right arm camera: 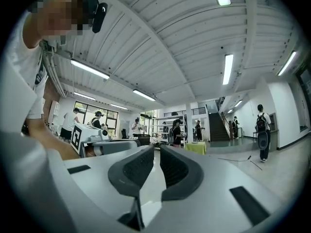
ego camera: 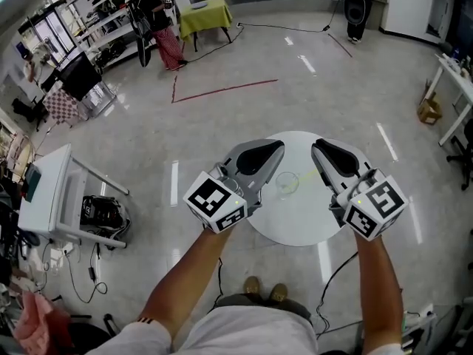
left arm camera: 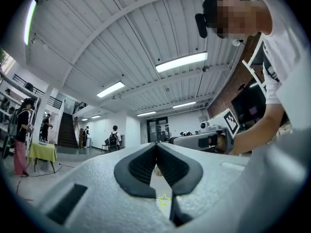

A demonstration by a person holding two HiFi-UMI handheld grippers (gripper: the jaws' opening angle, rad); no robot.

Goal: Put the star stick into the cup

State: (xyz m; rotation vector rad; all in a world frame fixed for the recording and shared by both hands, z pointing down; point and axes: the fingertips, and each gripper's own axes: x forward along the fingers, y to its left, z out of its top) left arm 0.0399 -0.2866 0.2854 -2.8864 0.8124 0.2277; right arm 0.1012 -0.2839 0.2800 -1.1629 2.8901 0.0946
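Note:
A clear cup [ego camera: 287, 184] stands near the middle of a small round white table [ego camera: 295, 228]. The thin yellow-green star stick [ego camera: 307, 176] lies slanted from the cup toward my right gripper [ego camera: 316, 147]. Whether its lower end is inside the cup, I cannot tell. In the left gripper view its star [left arm camera: 164, 200] shows low in the slot between the jaws. My left gripper [ego camera: 280, 146] hovers left of the cup, tilted upward, its tips [left arm camera: 156, 144] touching with nothing held. In the right gripper view, my right gripper [right arm camera: 154, 148] keeps a thin slit between its jaws, with nothing visible between them.
A white cart [ego camera: 44, 191] stands at the left with cables and gear under it. A yellow-covered table [ego camera: 205, 15] and people [ego camera: 155, 21] are far back. A red tape line [ego camera: 222, 91] crosses the floor. The person's shoes [ego camera: 262, 291] are at the table's near edge.

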